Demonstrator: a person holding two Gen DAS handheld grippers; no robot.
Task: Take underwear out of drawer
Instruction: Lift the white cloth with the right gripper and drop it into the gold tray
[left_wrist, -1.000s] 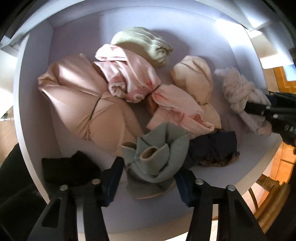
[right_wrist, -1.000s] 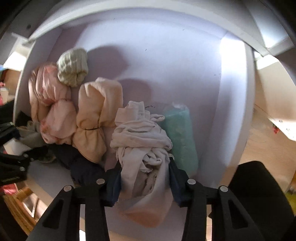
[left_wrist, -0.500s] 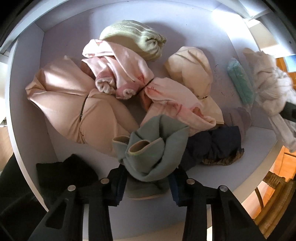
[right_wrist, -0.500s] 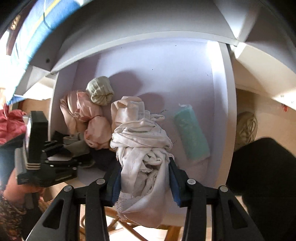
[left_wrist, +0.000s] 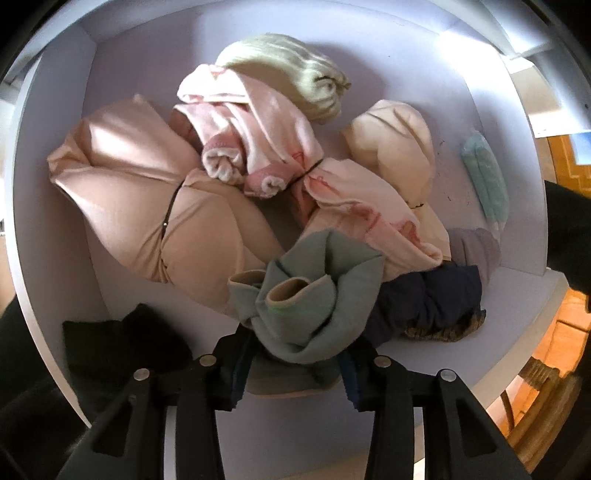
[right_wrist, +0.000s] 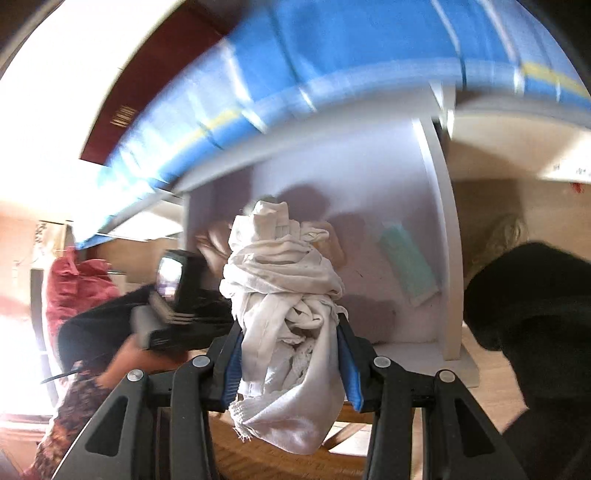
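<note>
The white drawer (left_wrist: 55, 184) holds several rolled garments. My left gripper (left_wrist: 295, 354) points down into it, its blue pads pressing both sides of a grey-green underwear bundle (left_wrist: 314, 302) that rests at the drawer's front; the jaws are opening slightly. In the right wrist view my right gripper (right_wrist: 291, 362) is shut on a crumpled white underwear bundle (right_wrist: 284, 280), held up in the air in front of the drawer (right_wrist: 443, 258), clear of its floor. A hand (right_wrist: 125, 362) holding the other device shows at the left there.
In the drawer lie a large peach bundle (left_wrist: 147, 206), a pink patterned roll (left_wrist: 258, 147), a pale green knit (left_wrist: 295, 74), a cream bundle (left_wrist: 395, 147), a navy garment (left_wrist: 424, 302), a black item (left_wrist: 118, 343) and a teal pack (left_wrist: 484, 177). Blue bedding (right_wrist: 332, 74) overhangs above.
My right gripper rose and drew back, carrying the white bundle out of the drawer. My left gripper's jaws closed in on the grey-green bundle.
</note>
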